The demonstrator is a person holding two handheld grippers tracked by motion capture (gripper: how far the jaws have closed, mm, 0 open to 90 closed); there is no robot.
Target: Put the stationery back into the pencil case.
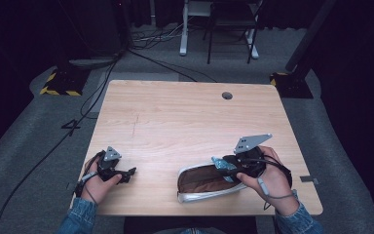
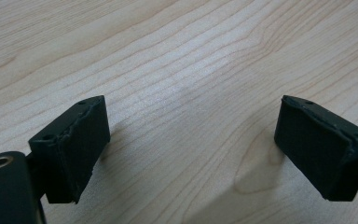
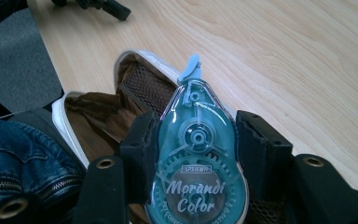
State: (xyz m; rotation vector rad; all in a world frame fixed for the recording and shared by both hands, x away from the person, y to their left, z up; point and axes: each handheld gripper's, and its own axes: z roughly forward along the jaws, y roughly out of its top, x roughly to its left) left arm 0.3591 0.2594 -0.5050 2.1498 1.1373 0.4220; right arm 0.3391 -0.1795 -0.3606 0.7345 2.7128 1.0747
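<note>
The correction tape (image 3: 197,158), clamped in the right hand-held gripper (image 3: 198,149), should be lowered squarely into the open pouch (image 1: 202,183) while the left hand-held gripper (image 2: 191,149) is kept open.

The correction tape (image 3: 198,172) runs off the frame's lower edge.

Table lit from above, room around it dark.
High view soft and low in detail; the table (image 1: 185,122) is evenly bright, the far floor and corners fall to black. Left gripper view sharp, with soft shadows under both jaws. Right gripper view: glare on the correction tape (image 3: 196,163), near denim sleeve (image 3: 18,154) blurred.
</note>
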